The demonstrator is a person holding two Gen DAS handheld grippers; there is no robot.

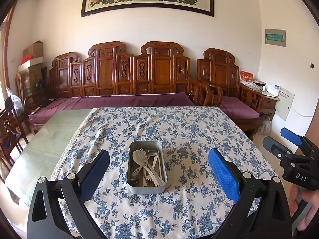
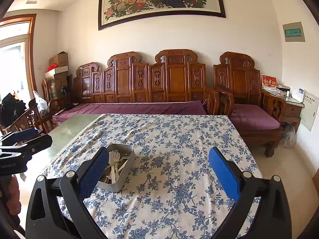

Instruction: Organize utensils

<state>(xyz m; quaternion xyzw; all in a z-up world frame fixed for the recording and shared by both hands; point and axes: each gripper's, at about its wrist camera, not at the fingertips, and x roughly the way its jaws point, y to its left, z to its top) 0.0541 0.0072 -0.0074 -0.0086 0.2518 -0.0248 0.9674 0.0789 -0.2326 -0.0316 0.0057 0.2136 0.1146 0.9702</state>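
Left gripper point(image 1: 158, 166) gapes wide, metal tin point(image 1: 147, 189) of utensils point(image 1: 148, 165) dead centre between its fingers; right gripper point(image 2: 158, 169), equally wide, has it half-hidden behind its left finger. "DAS" reads on the right gripper's body.

We note a rectangular grey metal tin point(image 1: 147, 187), rounded corners, open-topped, lying flat on the blue-flowered tablecloth point(image 1: 179, 127) near its middle. Inside we see a loose heap of pale utensils point(image 1: 148, 165): a fork point(image 1: 142, 153), tines toward the far end, a spoon point(image 1: 136, 157) just beside it, other handles crossed beneath. All sit within the tin's walls; we cannot count them.
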